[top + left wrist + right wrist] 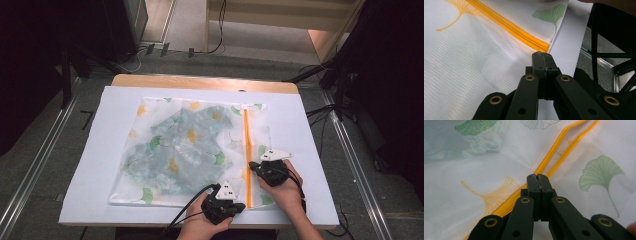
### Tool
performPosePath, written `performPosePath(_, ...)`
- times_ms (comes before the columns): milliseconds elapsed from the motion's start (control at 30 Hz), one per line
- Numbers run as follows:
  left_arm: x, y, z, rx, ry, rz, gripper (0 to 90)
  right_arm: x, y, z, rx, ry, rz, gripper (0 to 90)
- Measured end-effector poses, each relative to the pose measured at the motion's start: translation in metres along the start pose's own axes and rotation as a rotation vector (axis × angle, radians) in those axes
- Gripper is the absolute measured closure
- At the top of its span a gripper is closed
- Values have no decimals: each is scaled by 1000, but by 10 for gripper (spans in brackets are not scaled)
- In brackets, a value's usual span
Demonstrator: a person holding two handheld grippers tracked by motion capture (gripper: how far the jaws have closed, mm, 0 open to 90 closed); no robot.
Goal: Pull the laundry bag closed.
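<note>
A white mesh bag printed with ginkgo leaves lies flat on the white table cover, with a blue-green patterned cloth inside it. An orange zipper runs down its right side. My right gripper is shut right where the zipper splits into two open tracks ahead of it; the slider is hidden in the jaws. Near the front edge, my left gripper is shut on the bag's edge, just beside the zipper's closed end.
The cover reaches past the bag on all sides, and a wooden table edge shows at the back. Beyond the table are grey floor, metal rails, cables and dark stands on both sides.
</note>
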State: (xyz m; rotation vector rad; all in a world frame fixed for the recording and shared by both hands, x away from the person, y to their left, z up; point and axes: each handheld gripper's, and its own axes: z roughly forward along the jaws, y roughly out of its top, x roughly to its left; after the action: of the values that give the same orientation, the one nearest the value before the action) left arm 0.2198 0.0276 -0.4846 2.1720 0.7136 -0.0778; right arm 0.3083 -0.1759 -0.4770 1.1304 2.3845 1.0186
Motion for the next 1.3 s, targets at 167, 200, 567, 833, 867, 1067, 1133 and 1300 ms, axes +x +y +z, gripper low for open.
performPosePath(167,0,0,0,-3,-2,-8,900,-1,8,6,16,-40,-53,900)
performPosePath(200,0,0,0,-1,-2,-7,900,-4,11,9,15,-38,-47,900)
performPosePath(567,1,0,0,1,-2,-5,900,-15,21,18,24,-33,-29,900)
performPosePath(833,0,0,0,0,-2,-2,900,-25,32,25,42,-40,-17,900)
performPosePath(867,0,0,0,0,-2,-2,900,-27,35,28,47,-45,-20,900)
performPosePath(1067,0,0,0,0,-2,-1,900,-31,41,33,52,-57,-19,900)
performPosePath(1133,1,0,0,1,-2,1,900,-34,44,36,54,-63,-18,900)
performPosePath(1300,1,0,0,1,-2,-1,900,-41,50,42,55,-64,-2,900)
